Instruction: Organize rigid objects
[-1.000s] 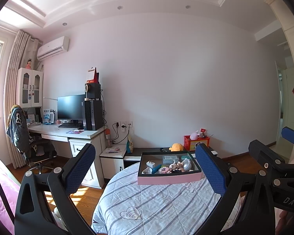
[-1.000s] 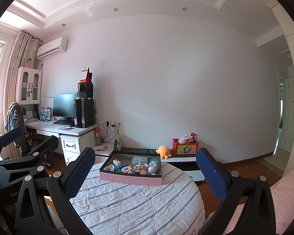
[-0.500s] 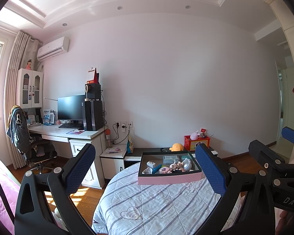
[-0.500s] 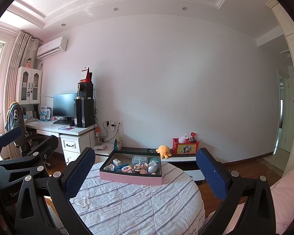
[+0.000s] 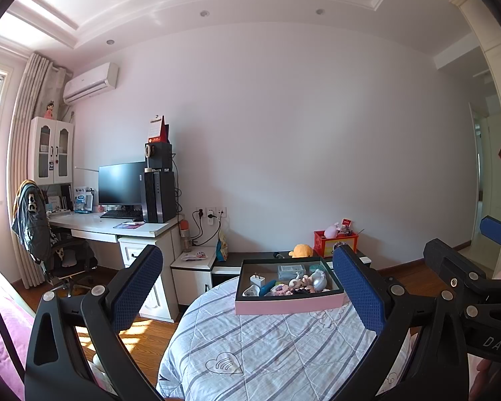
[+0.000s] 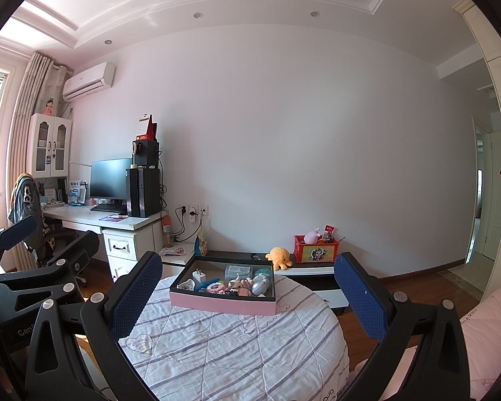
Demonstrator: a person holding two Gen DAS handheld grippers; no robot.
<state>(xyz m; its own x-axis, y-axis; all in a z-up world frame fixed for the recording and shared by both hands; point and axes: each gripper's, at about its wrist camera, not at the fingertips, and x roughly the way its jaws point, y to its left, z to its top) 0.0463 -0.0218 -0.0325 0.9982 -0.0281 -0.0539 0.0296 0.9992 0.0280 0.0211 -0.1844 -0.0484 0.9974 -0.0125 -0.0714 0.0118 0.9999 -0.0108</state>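
A: Nearest first: the left gripper point(image 5: 247, 287) has its blue pads spread wide with nothing between them; the right gripper point(image 6: 247, 289) is the same, jaws apart and empty; both hang level above the near edge of the round table point(image 6: 250, 361) with its striped quilted cover.

B: And the things to be sorted?

A: They sit in the pink tray point(image 6: 222, 303), on the far half of the table, well apart from both sets of fingers; inside it I make out a white plug point(image 6: 198, 275), a clear little box point(image 6: 238, 271), a grey rounded toy point(image 6: 261, 283) and a pinkish jumble in the middle too small to name.

B: What might go wrong from here?

A: My guess is crowding; the pieces lie touching one another, so wide pads coming down on one could nudge or pinch its neighbour; the tray also rests on soft quilting near the table's far rim, so a hard push could slide it towards the edge.

B: Anything beyond it?

A: A low black shelf with an orange plush point(image 6: 279, 256) and a red box point(image 6: 314, 250); further left a white desk point(image 6: 100, 220) with a monitor; none of it within reach, and the two grippers sit close side by side, so reaching together risks them knocking.
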